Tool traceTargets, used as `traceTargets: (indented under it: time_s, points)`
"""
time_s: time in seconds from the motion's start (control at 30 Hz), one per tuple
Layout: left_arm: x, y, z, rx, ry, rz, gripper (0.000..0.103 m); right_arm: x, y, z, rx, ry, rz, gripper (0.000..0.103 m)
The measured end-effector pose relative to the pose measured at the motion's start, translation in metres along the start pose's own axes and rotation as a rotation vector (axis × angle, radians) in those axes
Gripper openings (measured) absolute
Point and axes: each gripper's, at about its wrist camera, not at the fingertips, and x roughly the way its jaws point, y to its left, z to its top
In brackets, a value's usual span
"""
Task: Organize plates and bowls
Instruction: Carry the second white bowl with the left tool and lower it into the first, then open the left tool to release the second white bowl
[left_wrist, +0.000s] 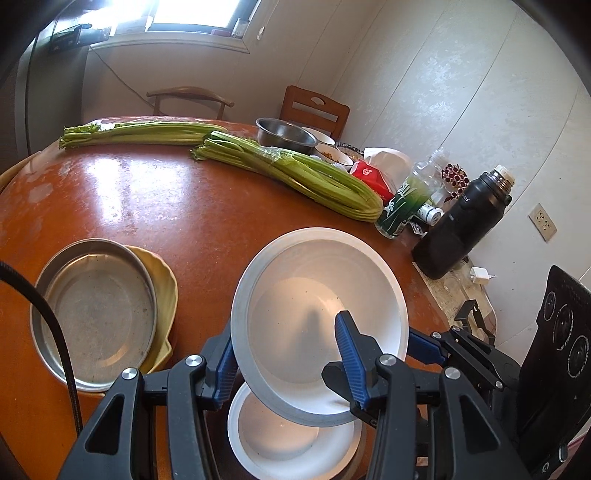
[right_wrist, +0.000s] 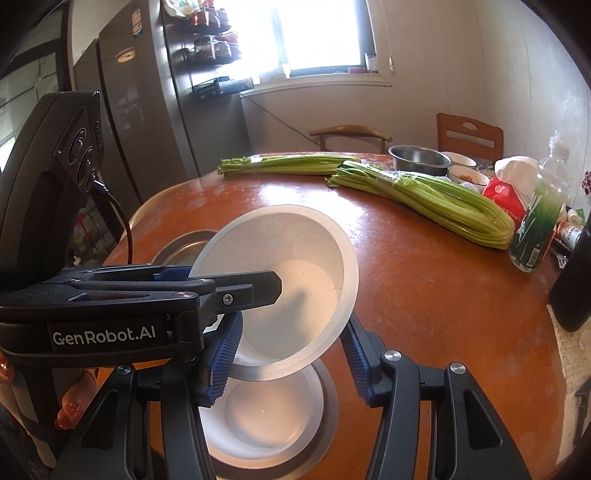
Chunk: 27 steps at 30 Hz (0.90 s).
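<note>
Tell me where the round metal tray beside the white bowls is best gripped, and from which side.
Probably by the upright rim of the metal tray, at its left edge from above. The wall is thin enough to pinch, and that side is clear, while the yellow plate lies under its right edge.

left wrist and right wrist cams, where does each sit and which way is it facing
Left wrist: on the left gripper, looking down its fingers across the table at the tilted white bowl it grips; the right gripper shows alongside.
Right wrist: on the right gripper, facing the window; the left gripper and fingertips of a hand show.
Shared: bowl, celery, second white bowl beneath.
</note>
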Motion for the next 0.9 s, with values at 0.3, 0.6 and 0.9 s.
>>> traceTargets:
  time_s: [0.3,0.6,0.9]
  points:
    - [-0.017,-0.004,-0.022,0.01,-0.014,0.003,0.049,-0.012,0.011,-0.015,-0.011,-0.005,0.004,0.056]
    - [-0.026,-0.007,-0.043,0.012,-0.02,0.007,0.049,-0.022,0.018,-0.03,-0.031,-0.001,0.003,0.056]
    - [-0.023,-0.011,-0.06,0.017,-0.005,0.012,0.049,-0.025,0.021,-0.048,-0.031,0.017,-0.001,0.056]
